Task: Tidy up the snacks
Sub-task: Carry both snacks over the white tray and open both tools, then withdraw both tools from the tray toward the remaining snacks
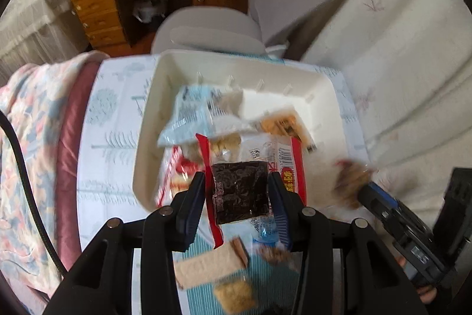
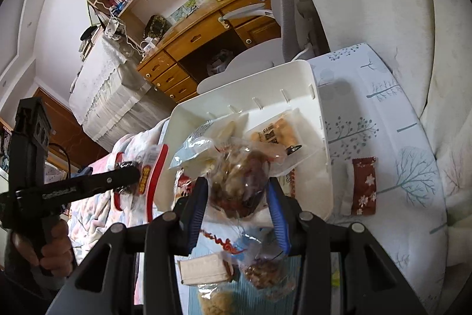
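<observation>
Snack packets hang in both tools over the near edge of the white bin. The left tool pinches a red-edged seaweed packet, its long axis running away from the tool toward the bin's floor. The right tool pinches a clear bag of mixed nuts, just right of the left tool and nearer the bin's middle. Judged from this, both drops lie straight ahead and down. Inside the bin I count about four packets, though they overlap. Outside it: one maroon flowered packet to the bin's right, and about three packets on the worktop in front of it.
</observation>
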